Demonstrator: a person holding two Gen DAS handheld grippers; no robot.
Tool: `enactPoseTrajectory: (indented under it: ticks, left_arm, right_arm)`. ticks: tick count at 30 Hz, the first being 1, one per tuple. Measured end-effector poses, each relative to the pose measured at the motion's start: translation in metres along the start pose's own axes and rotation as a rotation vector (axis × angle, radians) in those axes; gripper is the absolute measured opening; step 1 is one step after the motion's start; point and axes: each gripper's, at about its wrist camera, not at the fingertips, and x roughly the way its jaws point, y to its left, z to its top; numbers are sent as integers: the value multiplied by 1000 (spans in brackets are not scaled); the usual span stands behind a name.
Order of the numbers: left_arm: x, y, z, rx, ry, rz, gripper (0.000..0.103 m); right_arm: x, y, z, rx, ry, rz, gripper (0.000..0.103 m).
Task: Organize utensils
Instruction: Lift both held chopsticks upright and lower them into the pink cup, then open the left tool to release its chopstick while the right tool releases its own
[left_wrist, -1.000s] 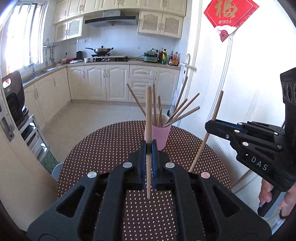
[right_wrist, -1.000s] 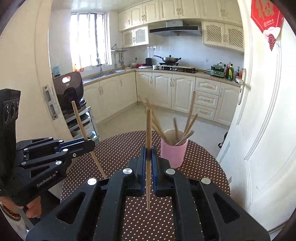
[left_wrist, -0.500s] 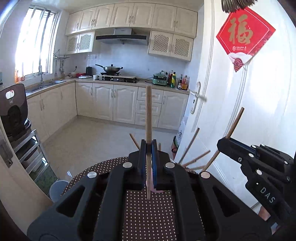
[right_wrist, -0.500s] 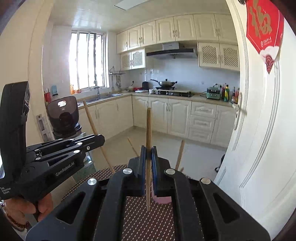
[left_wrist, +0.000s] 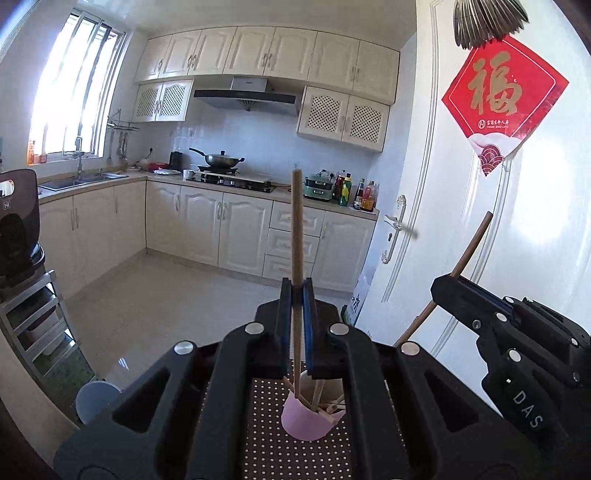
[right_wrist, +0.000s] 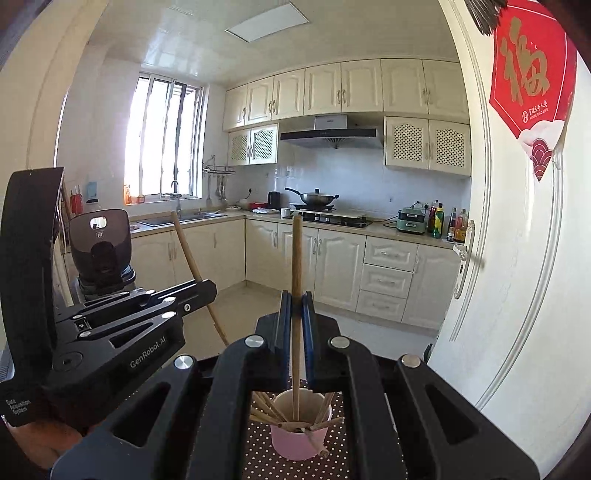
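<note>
Above the pink cup (right_wrist: 295, 441), both tools pinch chopsticks (right_wrist: 296, 266).

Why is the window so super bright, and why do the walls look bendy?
Left wrist view: sunlight blows the window out to white; the fisheye lens curves the door. Right wrist view: the same window glares, the door frame bows, corners go dark.

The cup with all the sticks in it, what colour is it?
Pink. The cup shows best in the right wrist view.
</note>
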Motion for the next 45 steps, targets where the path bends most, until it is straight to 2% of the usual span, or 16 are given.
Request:
enactPoseTrajectory:
  ticks: [3,14,32,35,36,38,39,45]
  left_arm:
    - [9,0,-5,-15,-10,-8,6]
    - [35,0,-32,-15,60,-39,6]
    - [36,-1,-28,-18,107,-70,7]
    - [35,0,-29,-13,116,-64,17]
    - [35,0,-28,-13,118,-63,23]
    - [35,0,-29,-14,119,-56,38]
    - [34,0,-29,-15,113,-51,55]
    - [32,1,-29,-24,110,-46,58]
  right_arm:
    - [8,-6,-5,12,13,0,5]
    - [30,-18,-23,48,91,9,5]
    - [56,-20,-40,87,209,26,5]
    - [57,-20,-42,89,221,23,5]
    - [57,-20,-43,92,223,21,5]
    - [58,-21,-43,97,229,21,5]
    - [58,-22,-44,98,232,18,5]
    - [59,-22,-46,108,245,15,5]
